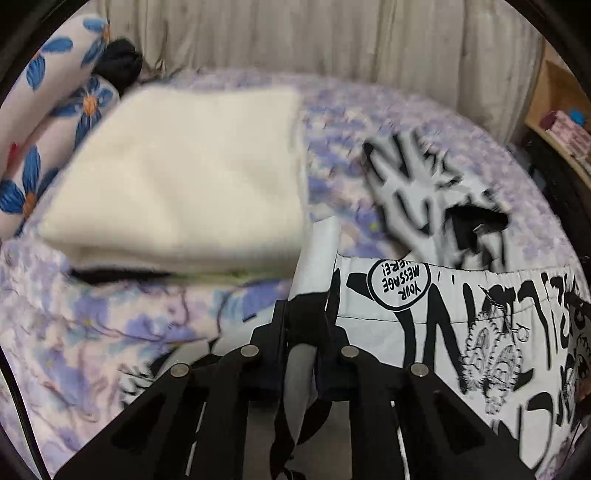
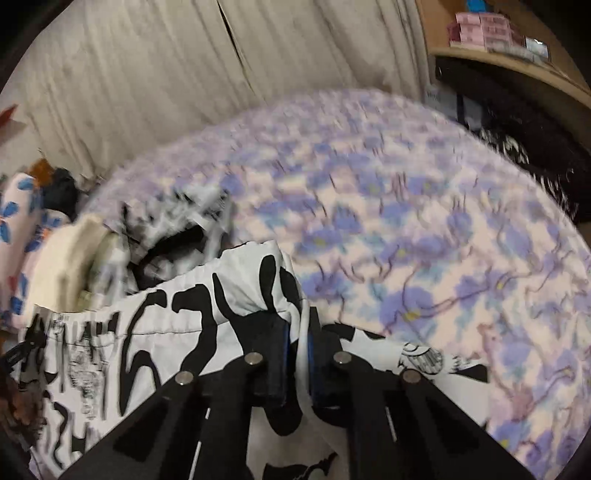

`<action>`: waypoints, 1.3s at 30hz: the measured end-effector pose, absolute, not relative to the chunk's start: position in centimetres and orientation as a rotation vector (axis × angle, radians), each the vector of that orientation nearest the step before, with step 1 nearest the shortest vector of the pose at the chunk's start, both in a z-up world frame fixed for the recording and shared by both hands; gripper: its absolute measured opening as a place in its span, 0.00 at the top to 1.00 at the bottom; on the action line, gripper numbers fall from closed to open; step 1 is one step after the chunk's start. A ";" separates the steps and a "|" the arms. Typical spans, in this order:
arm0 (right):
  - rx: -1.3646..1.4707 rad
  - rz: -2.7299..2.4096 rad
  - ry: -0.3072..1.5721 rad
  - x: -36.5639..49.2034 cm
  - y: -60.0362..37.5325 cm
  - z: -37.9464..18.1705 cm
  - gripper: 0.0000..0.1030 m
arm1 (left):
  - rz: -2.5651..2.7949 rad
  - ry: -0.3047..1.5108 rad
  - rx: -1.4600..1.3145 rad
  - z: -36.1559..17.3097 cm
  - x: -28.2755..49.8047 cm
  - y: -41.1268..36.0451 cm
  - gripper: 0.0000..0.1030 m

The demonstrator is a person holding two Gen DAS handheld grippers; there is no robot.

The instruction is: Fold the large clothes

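A white garment with black graffiti print [image 1: 461, 314] is held up over the bed between both grippers. My left gripper [image 1: 306, 314] is shut on its left edge, with cloth pinched between the jaws. My right gripper [image 2: 298, 325] is shut on its right edge, and the garment [image 2: 166, 332] stretches away to the left in that view. Part of the garment [image 1: 424, 195] hangs blurred beyond the taut edge.
A folded cream blanket [image 1: 192, 177] lies on the purple floral bedspread [image 2: 424, 229]. Blue-flowered pillows [image 1: 55, 110] and a black item [image 1: 120, 62] sit at the far left. Beige curtains [image 2: 166, 74] hang behind. A wooden shelf with boxes [image 2: 491, 33] stands at the right.
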State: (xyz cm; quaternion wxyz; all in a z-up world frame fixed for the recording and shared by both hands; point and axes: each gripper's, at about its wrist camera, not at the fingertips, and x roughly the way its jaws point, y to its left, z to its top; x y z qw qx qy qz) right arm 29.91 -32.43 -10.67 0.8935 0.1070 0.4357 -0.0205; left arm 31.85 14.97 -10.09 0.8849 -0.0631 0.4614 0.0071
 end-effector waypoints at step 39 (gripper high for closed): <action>0.234 -0.082 0.926 29.0 -35.3 -13.5 1.00 | 0.012 0.942 -0.206 -13.3 31.8 17.3 0.99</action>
